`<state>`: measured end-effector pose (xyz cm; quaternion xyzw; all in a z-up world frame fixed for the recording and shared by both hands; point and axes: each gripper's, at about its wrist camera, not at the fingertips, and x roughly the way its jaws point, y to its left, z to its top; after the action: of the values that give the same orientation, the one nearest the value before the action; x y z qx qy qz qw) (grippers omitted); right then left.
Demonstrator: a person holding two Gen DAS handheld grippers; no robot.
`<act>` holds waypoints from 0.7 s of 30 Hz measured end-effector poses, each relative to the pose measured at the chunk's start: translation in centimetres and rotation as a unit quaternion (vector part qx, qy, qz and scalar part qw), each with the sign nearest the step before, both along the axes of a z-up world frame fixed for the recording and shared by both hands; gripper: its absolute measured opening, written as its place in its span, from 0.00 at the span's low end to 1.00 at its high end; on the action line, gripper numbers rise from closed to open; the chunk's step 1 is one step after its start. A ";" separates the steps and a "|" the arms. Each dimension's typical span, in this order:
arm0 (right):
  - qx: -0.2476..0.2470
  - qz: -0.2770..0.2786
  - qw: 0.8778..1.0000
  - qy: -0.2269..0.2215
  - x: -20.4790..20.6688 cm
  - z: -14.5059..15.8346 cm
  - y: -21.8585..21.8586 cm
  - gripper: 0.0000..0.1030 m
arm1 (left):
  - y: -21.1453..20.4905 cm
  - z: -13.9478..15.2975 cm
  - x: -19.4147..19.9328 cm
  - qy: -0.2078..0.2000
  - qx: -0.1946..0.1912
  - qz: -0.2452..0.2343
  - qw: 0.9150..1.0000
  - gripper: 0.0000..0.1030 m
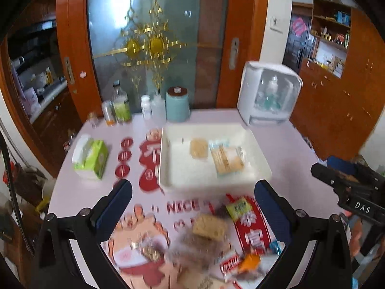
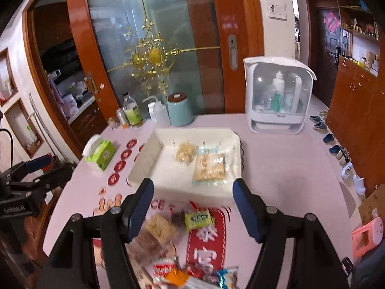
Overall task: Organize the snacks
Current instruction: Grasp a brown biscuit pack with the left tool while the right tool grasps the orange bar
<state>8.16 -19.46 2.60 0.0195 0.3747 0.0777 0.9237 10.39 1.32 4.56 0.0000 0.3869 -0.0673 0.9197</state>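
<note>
Two wrapped snacks lie inside a shallow white tray near the middle of a pale pink desk: a small round biscuit pack and, just beside it on the right, a larger clear packet of crackers. More snacks sit in a loose pile on the desk in front of the tray, nearer the cameras. Among them are a green-yellow packet, a tan biscuit block touching a darker brown bar, a red-and-white packet, an orange packet and a blue-and-white one at the very bottom edge. Motion blur hides their labels.

Both claws hang above this pile, pointing toward the tray. The left claw has its blue-padded fingers spread wide with nothing between them. The right claw is likewise released and empty, its fingers framing the pile.

Red round stickers and cartoon decals cover the desk left of the tray. A green tissue box rests further left. Along the far edge stand several bottles, a teal canister with a brown lid, and, to the right, a white storage cabinet with a clear door. Behind them is an orange-framed glass door with gold ornament. Shoes line the floor on the right.
</note>
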 end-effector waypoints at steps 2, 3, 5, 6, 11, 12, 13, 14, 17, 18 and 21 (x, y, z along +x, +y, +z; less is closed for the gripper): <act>-0.016 0.013 1.000 0.013 -1.1 -0.6 -0.1 0.67 | 0.1 -0.6 -1.4 0.015 -0.002 -0.004 1.000 0.98; -0.027 0.021 0.999 0.019 -1.7 -1.0 -0.1 0.67 | 0.2 -0.9 -2.0 0.021 -0.002 -0.004 1.000 0.98; -0.046 0.031 0.998 0.025 -3.2 -2.0 -0.1 0.67 | 0.3 -1.8 -3.1 0.028 0.001 0.002 1.000 0.98; -0.053 0.033 0.998 0.029 -3.9 -2.5 -0.1 0.67 | 0.3 -2.4 -3.7 0.033 0.002 0.006 0.999 0.98; -0.065 0.041 0.996 0.044 -6.6 -5.6 -0.6 0.67 | 0.2 -6.0 -5.5 0.073 -0.012 0.001 0.997 0.98; -0.064 0.040 0.996 0.049 -6.8 -6.2 -0.6 0.67 | 0.1 -7.0 -5.9 0.081 -0.010 0.001 0.997 0.98; -0.062 0.039 0.996 0.055 -7.2 -7.0 -0.7 0.67 | 0.0 -7.8 -6.2 0.086 -0.007 0.003 0.996 0.98; -0.059 0.040 0.995 0.063 -7.5 -7.8 -0.8 0.67 | -0.2 -8.8 -6.7 0.090 0.000 0.007 0.996 0.98; -0.058 0.039 0.994 0.081 -8.1 -10.1 -1.0 0.67 | -0.5 -11.4 -7.9 0.097 0.014 0.019 0.995 0.98; -0.058 0.041 0.994 0.084 -8.3 -10.6 -1.0 0.67 | -0.5 -12.3 -8.2 0.102 0.016 0.022 0.994 0.98; -0.064 0.054 0.991 0.102 -8.8 -12.9 -0.9 0.67 | -0.4 -15.7 -8.6 0.142 0.009 0.039 0.989 0.98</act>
<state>-0.62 -20.36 -10.28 -0.0520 0.4721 0.1009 0.8742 1.78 0.88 -11.09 -0.0163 0.5139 -0.0275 0.8572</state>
